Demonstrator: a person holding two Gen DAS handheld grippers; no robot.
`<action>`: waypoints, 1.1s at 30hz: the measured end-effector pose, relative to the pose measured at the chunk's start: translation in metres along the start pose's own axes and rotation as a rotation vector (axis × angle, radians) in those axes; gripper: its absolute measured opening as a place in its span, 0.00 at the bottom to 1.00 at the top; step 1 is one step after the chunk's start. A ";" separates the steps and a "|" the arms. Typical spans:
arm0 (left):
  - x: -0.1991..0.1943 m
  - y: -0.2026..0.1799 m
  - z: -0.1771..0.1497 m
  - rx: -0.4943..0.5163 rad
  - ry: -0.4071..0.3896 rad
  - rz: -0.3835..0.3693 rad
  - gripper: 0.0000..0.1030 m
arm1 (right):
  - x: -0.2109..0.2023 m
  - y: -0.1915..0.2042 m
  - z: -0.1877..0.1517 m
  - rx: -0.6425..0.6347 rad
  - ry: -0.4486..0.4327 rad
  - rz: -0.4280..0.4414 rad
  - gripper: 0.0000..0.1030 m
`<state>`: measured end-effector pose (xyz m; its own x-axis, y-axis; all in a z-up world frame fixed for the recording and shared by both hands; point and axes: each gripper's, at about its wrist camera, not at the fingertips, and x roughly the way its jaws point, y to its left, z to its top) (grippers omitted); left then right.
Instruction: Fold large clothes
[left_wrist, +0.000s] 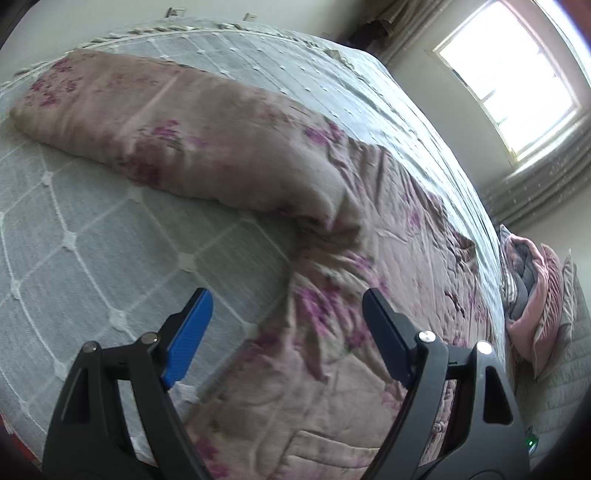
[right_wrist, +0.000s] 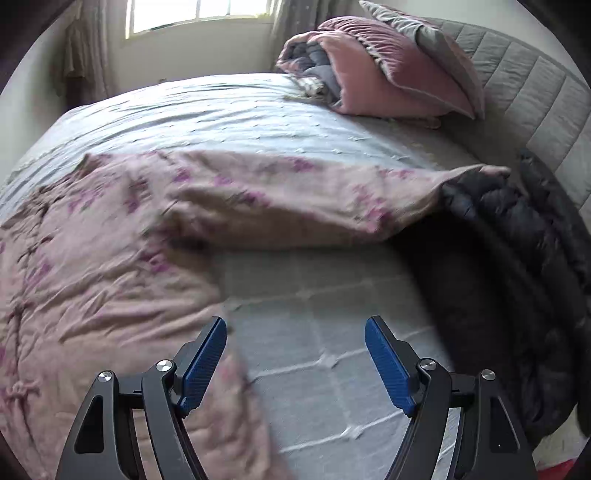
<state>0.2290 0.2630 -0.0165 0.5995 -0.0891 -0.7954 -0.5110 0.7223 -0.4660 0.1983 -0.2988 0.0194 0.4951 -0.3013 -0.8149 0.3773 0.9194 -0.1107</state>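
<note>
Garment: pink floral quilted robe (left_wrist: 332, 229), spread over the bed (left_wrist: 74, 236); one sleeve (left_wrist: 155, 129) stretched out across the grey coverlet, body creased.
Left tongs (left_wrist: 286, 334): angled down at the robe, jaws wide apart, nothing between the blue pads; one finger over the coverlet, the other over the robe's body.
Right tongs (right_wrist: 295, 363): angled down, jaws wide apart and empty, over bare coverlet just beside the robe's edge (right_wrist: 236, 373).
Other sleeve (right_wrist: 280, 192): stretched toward a black padded jacket (right_wrist: 524, 236), its tip touching it.
Headboard end: pink pillow (right_wrist: 391, 74), grey pillow (right_wrist: 413, 26), folded bedding (right_wrist: 310, 62).
Background: bright window (left_wrist: 509, 74).
</note>
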 end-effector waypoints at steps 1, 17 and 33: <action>-0.004 0.013 0.005 -0.014 -0.007 0.008 0.81 | 0.000 0.014 -0.014 -0.011 0.002 0.033 0.76; -0.046 0.181 0.101 -0.279 -0.177 0.141 0.81 | 0.003 0.044 -0.054 -0.098 -0.081 0.196 0.77; -0.015 0.225 0.150 -0.336 -0.278 0.289 0.15 | 0.006 0.059 -0.060 -0.182 -0.076 0.190 0.79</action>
<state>0.1976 0.5295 -0.0512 0.5226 0.2995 -0.7983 -0.8218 0.4265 -0.3779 0.1769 -0.2313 -0.0263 0.6033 -0.1311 -0.7867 0.1291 0.9894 -0.0660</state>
